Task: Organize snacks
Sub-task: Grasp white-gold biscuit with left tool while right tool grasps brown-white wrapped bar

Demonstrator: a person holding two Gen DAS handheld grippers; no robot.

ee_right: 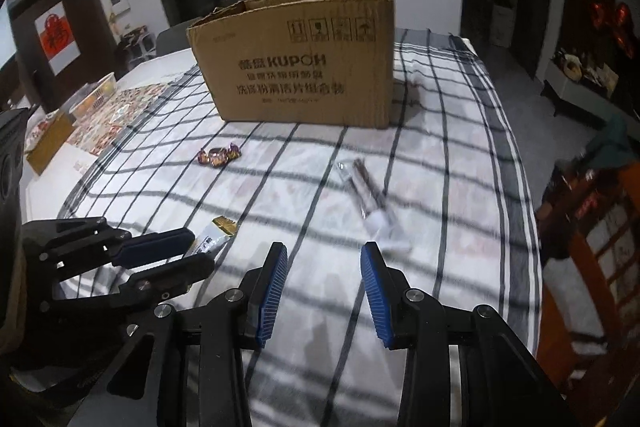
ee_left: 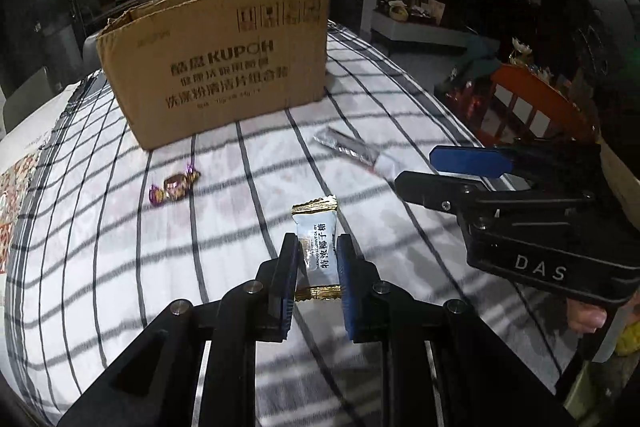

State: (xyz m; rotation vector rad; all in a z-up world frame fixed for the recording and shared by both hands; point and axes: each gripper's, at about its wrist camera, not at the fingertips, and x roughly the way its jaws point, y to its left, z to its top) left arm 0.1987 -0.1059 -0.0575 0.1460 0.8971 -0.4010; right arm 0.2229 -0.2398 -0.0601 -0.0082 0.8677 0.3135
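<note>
We see a white candy packet with gold crimped ends at the lower centre of the left wrist view, pinched between the blue pads of the left tongs, which are clenched on its sides. In the right wrist view the same packet pokes out of those left tongs at the lower left of the frame.

Up and left of the packet in the left view we find a purple and gold twist-wrapped candy lying on the checked cloth that covers the table. To the right of centre lies a long clear-wrapped snack stick, its near end just by the right tongs. In the right wrist view that stick lies a little above the right tongs, whose blue pads stand apart with nothing between them; we read these tongs as released. The twist candy shows left of centre there.

Behind all the snacks, in the upper middle of both frames, stands an open brown cardboard box printed with KUPOH, apart from each of them. At the right edge of the left view we see an orange wooden chair back.
</note>
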